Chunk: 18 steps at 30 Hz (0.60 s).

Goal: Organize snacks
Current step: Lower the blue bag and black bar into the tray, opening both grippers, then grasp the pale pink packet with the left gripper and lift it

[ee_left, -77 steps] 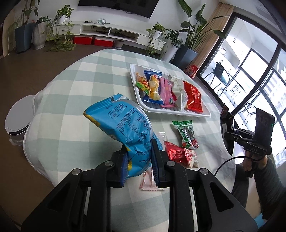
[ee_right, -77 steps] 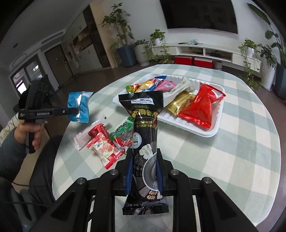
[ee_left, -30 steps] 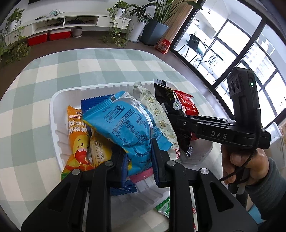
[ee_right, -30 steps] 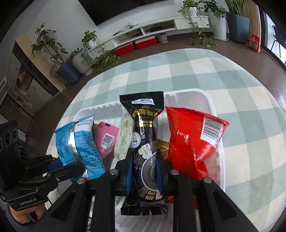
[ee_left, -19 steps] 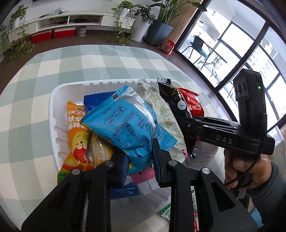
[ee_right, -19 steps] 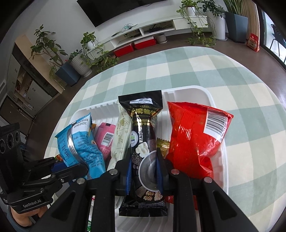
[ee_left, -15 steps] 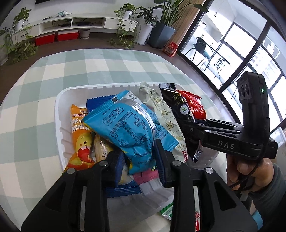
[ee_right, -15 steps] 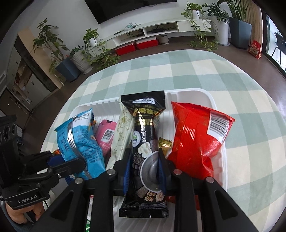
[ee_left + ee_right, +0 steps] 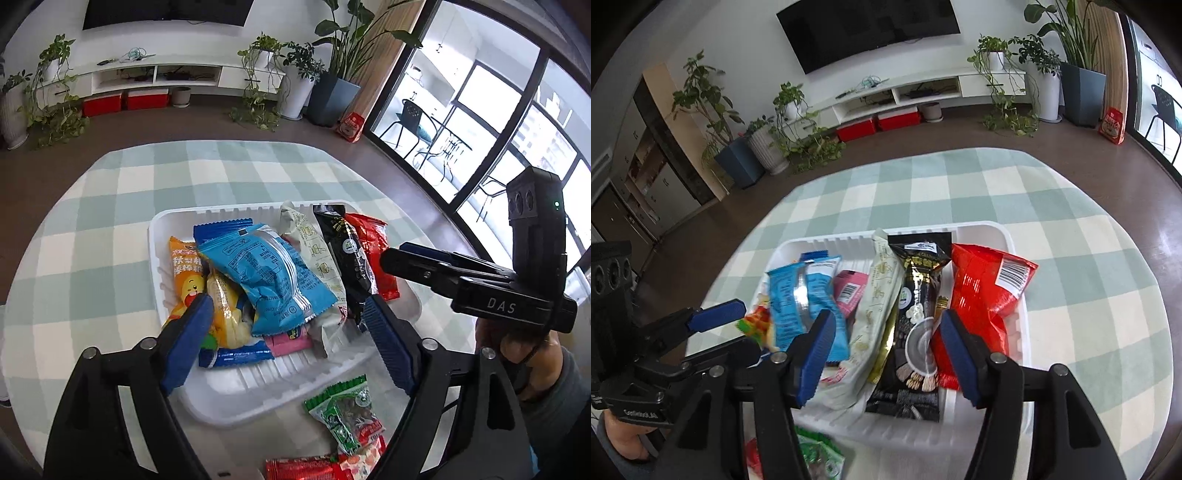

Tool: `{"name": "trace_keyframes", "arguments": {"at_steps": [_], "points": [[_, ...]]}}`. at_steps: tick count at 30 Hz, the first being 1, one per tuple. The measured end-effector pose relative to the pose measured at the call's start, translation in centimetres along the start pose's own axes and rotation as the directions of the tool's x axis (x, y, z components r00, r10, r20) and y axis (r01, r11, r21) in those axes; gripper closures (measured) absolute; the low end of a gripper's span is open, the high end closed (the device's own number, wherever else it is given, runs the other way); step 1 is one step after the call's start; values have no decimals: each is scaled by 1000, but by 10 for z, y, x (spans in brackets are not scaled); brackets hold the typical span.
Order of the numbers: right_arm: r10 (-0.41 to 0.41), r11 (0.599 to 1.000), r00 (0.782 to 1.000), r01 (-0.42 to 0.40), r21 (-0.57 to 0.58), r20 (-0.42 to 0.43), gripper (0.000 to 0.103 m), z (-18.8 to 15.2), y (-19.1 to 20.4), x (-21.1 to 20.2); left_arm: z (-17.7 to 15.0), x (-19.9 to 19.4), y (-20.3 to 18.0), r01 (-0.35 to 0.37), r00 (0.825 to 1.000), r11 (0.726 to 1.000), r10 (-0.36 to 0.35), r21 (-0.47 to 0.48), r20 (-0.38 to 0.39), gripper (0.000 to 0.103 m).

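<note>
The left hand-held gripper (image 9: 284,314) hangs over the near side of the white ribbed plastic tray (image 9: 236,402), its jaws opening with blue pads wide apart; the light-blue crinkled foil snack bag (image 9: 266,273) lies in the tray between and just beyond them, touched by neither pad. Under that bag sit an orange cartoon-printed packet (image 9: 184,273), a dark-blue wrapper (image 9: 236,354) and a pink packet (image 9: 288,338), crowding the space ahead of the left pad. The right hand-held gripper (image 9: 886,350) is also opening, and the long black snack pouch (image 9: 916,332) lies flat in the tray between its pads, free of both. Just left of that pouch is a cream-coloured packet (image 9: 875,314); just right of it, against the right pad, a glossy red foil bag (image 9: 986,295). Below the tray, close under the left hand-held gripper, a green-and-red snack packet (image 9: 343,410) and a red wrapper (image 9: 306,469) lie on the green-and-white checked tabletop (image 9: 92,229). In the left wrist view, a hand (image 9: 517,339) grips the right tool's handle.
</note>
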State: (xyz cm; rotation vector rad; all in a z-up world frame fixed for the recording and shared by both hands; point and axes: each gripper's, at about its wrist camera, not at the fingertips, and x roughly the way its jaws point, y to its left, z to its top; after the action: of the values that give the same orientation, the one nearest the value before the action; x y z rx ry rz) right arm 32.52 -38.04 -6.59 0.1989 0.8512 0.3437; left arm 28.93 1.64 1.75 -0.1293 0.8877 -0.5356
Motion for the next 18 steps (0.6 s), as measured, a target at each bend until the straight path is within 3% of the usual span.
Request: {"name": "trace_keyframes", "arguments": {"at_steps": [4, 7, 11, 15, 18], "points": [[52, 998, 993, -50, -25, 102, 23, -21, 6, -45, -23, -47, -2, -26, 997, 999, 28, -19, 68, 5], [83, 996, 986, -77, -48, 144, 20, -47, 10, -72, -50, -74, 0, -57, 992, 996, 64, -65, 105, 1], [82, 995, 984, -72, -68, 157, 14, -87, 13, -90, -94, -93, -4, -105, 990, 991, 112, -81, 88, 1], [79, 995, 988, -69, -77, 135, 13, -127, 13, -97, -138, -105, -8, -194, 974, 976, 204, -99, 99, 0], [89, 995, 989, -83, -61, 115, 13, -157, 13, -99, -162, -105, -7, -237, 967, 961, 247, -143, 63, 1]]}}
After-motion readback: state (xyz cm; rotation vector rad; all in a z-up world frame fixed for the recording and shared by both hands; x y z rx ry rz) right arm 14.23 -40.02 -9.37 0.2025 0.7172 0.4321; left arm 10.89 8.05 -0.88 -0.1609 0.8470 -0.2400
